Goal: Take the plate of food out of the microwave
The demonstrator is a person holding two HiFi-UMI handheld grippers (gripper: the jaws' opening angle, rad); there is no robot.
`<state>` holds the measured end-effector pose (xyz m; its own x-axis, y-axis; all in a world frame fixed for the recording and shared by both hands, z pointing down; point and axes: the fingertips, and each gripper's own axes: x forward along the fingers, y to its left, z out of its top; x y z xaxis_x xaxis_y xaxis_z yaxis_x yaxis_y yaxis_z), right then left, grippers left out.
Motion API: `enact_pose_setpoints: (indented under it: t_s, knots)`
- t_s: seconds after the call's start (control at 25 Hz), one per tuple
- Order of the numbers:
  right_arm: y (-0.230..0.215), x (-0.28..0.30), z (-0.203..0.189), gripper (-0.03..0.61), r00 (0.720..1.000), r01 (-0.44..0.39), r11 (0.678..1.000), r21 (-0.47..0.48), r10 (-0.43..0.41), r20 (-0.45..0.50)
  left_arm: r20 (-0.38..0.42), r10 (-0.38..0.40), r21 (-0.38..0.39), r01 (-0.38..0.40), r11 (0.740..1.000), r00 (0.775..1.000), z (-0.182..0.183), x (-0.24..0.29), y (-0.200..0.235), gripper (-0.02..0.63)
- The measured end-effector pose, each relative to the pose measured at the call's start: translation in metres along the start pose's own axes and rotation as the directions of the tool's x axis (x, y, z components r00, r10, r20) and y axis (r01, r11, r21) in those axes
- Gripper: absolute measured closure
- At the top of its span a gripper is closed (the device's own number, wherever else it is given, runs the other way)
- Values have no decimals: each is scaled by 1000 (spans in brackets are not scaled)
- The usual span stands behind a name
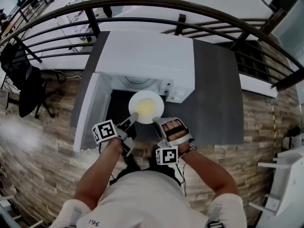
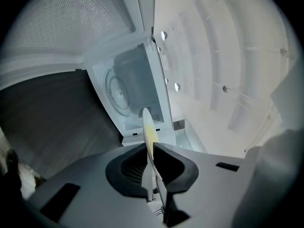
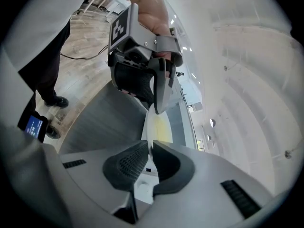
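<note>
A white plate [image 1: 146, 106] with yellow food hangs in front of the open white microwave [image 1: 147, 56], above the dark table [image 1: 218, 94]. My left gripper [image 1: 134, 117] is shut on the plate's near-left rim and my right gripper [image 1: 156, 122] on its near-right rim. The left gripper view has the plate [image 2: 147, 122] edge-on between the pads of the left gripper [image 2: 149, 148], with the empty cavity and turntable [image 2: 121, 89] behind. In the right gripper view the right gripper [image 3: 150, 151] pinches the plate [image 3: 159, 125], and the left gripper [image 3: 159, 107] clamps the opposite rim.
The microwave door [image 1: 90, 108] stands swung open to the left. A dark metal railing [image 1: 180, 20] runs behind the table. A black chair [image 1: 21, 80] stands at the left on the wooden floor, and a white unit [image 1: 285, 184] at the right.
</note>
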<state>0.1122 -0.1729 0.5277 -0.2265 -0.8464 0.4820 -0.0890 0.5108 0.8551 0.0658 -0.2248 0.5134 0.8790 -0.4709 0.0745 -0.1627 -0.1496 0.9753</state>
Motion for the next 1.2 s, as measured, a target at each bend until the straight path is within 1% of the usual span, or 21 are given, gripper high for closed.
enact_pose_setpoints:
  t_s: [0.12,0.28,0.4,0.48,0.84,1.2]
  knots:
    - [-4,-14,2,548,1000,1,1000,4,-1,-4,-25,-4,0,4,1000,1000,-7,-3,-12,592]
    - [-14,-32,6,548,1000,13,1000,3,-13,-8,-50,-40,-15,39,999,998,-16,-6,-34,589]
    - [-21,-46,7,548,999,27,999,-25,-27,-17,-67,-41,-16,40,999,997,-21,-11,-46,588]
    - [-23,-53,11,549,1000,25,1000,-13,-25,-8,-75,-46,-15,45,999,996,-23,-14,-56,588]
    - [-54,-79,21,548,996,90,995,-46,-90,2,-84,-68,-1,69,998,994,-23,-25,-92,586]
    - [-80,-93,27,549,991,135,989,-59,-134,17,-86,-84,5,85,996,993,-16,-29,-119,583]
